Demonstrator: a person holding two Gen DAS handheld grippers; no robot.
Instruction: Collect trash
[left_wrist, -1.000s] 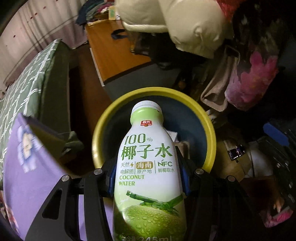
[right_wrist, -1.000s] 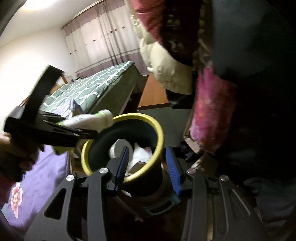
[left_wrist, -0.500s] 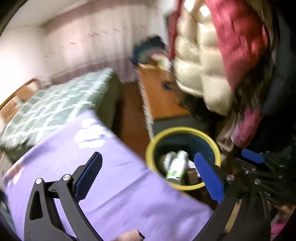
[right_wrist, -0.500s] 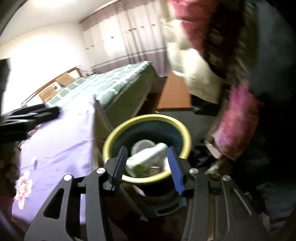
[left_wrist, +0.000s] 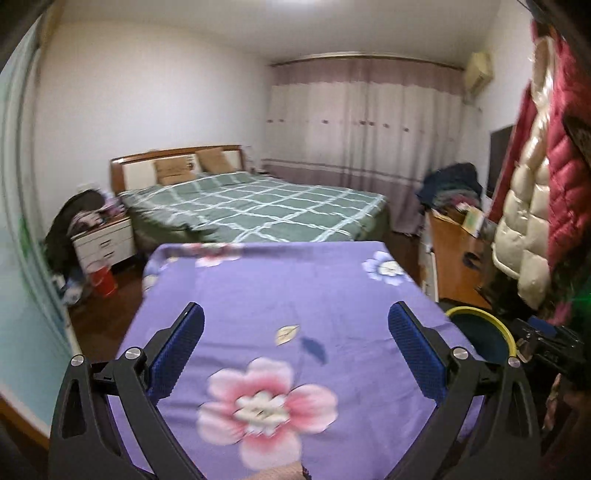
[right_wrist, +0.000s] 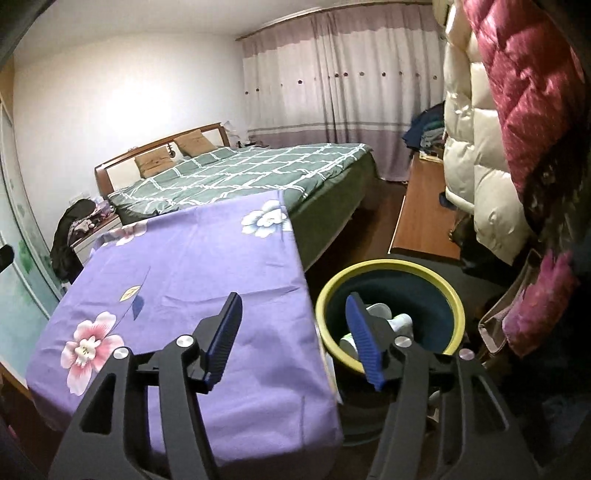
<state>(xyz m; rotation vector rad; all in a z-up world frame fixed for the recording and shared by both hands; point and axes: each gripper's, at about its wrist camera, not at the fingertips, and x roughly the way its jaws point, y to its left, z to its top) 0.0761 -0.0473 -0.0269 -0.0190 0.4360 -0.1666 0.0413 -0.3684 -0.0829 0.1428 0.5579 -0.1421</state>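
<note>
My left gripper (left_wrist: 295, 350) spread wide, nothing between jaws, above purple floral cloth (left_wrist: 280, 295). My right gripper (right_wrist: 293, 334) parted, empty, jaws just been opening, over cloth edge and bin rim. Yellow-rimmed bin (right_wrist: 391, 267) just beside table, white bottles (right_wrist: 400, 323) lying inside. Beyond: green checked bed (right_wrist: 266, 166), curtains (right_wrist: 332, 85).

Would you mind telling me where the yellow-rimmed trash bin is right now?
In the right wrist view the trash bin stands on the floor at lower right, beside the purple floral cloth's right edge, below the hanging coats.
</note>
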